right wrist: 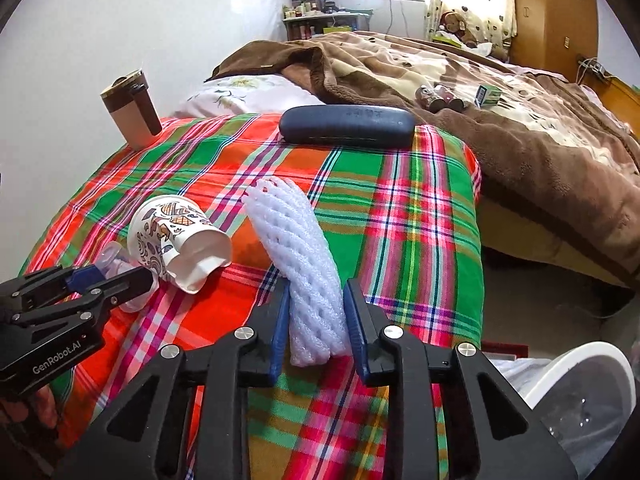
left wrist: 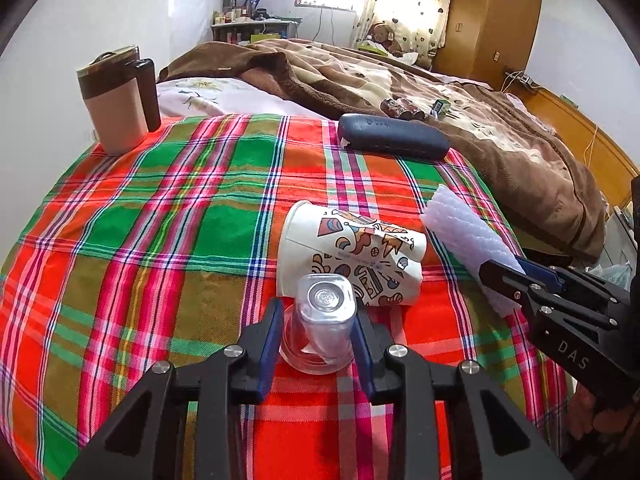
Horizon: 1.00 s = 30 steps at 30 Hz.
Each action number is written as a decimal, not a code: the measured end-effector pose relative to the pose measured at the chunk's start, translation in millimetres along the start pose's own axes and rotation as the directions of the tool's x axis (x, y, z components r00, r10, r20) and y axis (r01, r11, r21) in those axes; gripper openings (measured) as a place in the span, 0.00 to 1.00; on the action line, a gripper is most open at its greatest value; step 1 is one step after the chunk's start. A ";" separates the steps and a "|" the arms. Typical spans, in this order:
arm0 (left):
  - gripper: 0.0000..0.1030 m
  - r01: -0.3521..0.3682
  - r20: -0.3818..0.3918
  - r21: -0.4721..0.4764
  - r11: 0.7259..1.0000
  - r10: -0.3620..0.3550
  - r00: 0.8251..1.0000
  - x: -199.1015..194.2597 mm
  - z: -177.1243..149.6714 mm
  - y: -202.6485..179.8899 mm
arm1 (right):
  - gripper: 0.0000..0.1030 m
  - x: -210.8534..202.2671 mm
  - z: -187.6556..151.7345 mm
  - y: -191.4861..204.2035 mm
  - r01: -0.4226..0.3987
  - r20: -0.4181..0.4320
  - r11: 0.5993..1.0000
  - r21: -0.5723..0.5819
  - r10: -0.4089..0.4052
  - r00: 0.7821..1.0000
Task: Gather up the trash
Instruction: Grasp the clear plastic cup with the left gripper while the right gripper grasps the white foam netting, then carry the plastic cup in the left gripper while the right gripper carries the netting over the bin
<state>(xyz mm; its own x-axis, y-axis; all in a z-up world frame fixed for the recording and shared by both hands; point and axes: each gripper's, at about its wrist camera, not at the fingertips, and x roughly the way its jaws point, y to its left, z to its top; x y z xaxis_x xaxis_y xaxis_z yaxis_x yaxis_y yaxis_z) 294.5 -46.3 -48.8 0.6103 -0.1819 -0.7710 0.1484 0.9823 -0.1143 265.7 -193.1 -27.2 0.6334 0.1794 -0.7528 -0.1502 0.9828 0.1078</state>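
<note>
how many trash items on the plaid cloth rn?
3. Clear plastic bottle between the left gripper jaws; crushed paper cup on its side just behind it; white foam net between the right gripper jaws. The mug and case aren't trash; none visibly hidden.

Brown-lidded mug [left wrist: 118, 104] and dark glasses case [left wrist: 394, 136] on plaid cloth [left wrist: 160, 220], well apart.

Two readable marks, both on gripper bodies.
"DAS" shows on the black right gripper [left wrist: 502, 276] at lower right; "GenRobot.AI" on the black left gripper [right wrist: 116, 276] at lower left.
</note>
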 end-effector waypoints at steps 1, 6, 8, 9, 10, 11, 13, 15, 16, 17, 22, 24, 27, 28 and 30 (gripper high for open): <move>0.32 -0.001 0.003 0.002 1.000 0.001 1.000 -1.7 -0.1 -0.1 | 0.26 -0.7 -0.7 0.3 -0.001 0.001 1.000 -0.002 0.001 1.000; 0.32 0.004 0.026 0.004 1.000 -0.004 1.000 -15.7 -3.4 -1.4 | 0.25 -8.0 -3.5 -0.1 -0.003 0.015 1.000 0.010 0.003 1.000; 0.32 0.011 0.032 0.008 1.000 -0.011 0.999 -20.4 -4.1 -3.5 | 0.25 -11.4 -4.1 -0.1 -0.007 0.022 1.000 0.018 0.007 1.000; 0.32 0.013 0.035 0.009 1.000 -0.013 0.999 -22.8 -4.7 -4.4 | 0.25 -13.5 -4.5 0.3 -0.010 0.024 1.000 0.022 0.010 1.000; 0.32 0.015 0.038 0.012 1.000 -0.015 0.999 -25.5 -5.5 -5.8 | 0.25 -15.3 -5.2 0.7 -0.011 0.028 1.000 0.024 0.010 1.000; 0.32 0.015 0.041 0.013 1.000 -0.015 0.999 -27.1 -6.1 -6.8 | 0.25 -17.1 -5.8 1.0 -0.011 0.030 1.000 0.025 0.010 1.000; 0.32 0.018 0.046 0.012 1.000 -0.018 0.999 -31.9 -7.7 -7.9 | 0.25 -20.5 -7.6 1.8 -0.014 0.031 0.999 0.030 0.013 0.999; 0.32 0.020 0.053 0.011 1.000 -0.020 0.998 -37.8 -9.8 -9.3 | 0.25 -23.4 -9.2 1.4 -0.011 0.032 0.999 0.035 0.010 0.999; 0.32 0.019 0.056 0.014 1.000 -0.020 0.998 -40.6 -11.3 -10.3 | 0.25 -25.0 -10.3 1.2 -0.011 0.031 0.999 0.040 0.010 0.999; 0.32 0.019 0.059 0.018 1.000 -0.020 0.998 -42.8 -12.0 -11.1 | 0.25 -26.8 -11.4 0.9 -0.014 0.034 0.999 0.045 0.013 0.999; 0.32 0.022 0.074 0.028 0.999 -0.024 0.997 -57.2 -16.7 -15.9 | 0.25 -36.0 -16.4 2.1 -0.024 0.047 0.998 0.061 0.021 0.999; 0.32 0.028 0.083 0.034 0.999 -0.030 0.996 -64.8 -19.6 -19.4 | 0.25 -41.4 -18.5 2.2 -0.026 0.053 0.998 0.064 0.023 0.998; 0.32 0.037 0.092 0.041 0.998 -0.041 0.995 -74.0 -23.5 -23.6 | 0.25 -48.6 -21.3 1.0 -0.024 0.060 0.997 0.073 0.020 0.998; 0.32 0.040 0.096 0.045 0.998 -0.044 0.994 -78.6 -25.6 -26.3 | 0.25 -51.6 -22.5 0.3 -0.024 0.064 0.997 0.076 0.020 0.998; 0.32 0.048 0.106 0.055 0.997 -0.053 0.993 -85.6 -28.7 -31.0 | 0.25 -60.7 -26.2 -0.3 -0.026 0.079 0.996 0.081 0.019 0.997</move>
<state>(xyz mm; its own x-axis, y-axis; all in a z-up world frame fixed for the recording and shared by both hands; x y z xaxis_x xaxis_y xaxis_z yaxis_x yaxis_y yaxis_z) 215.4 -59.9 2.7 0.6805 -0.2379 -0.6931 0.2199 0.9685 -0.1165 207.4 -205.5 1.4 0.6884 0.2014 -0.6968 -0.1046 0.9782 0.1794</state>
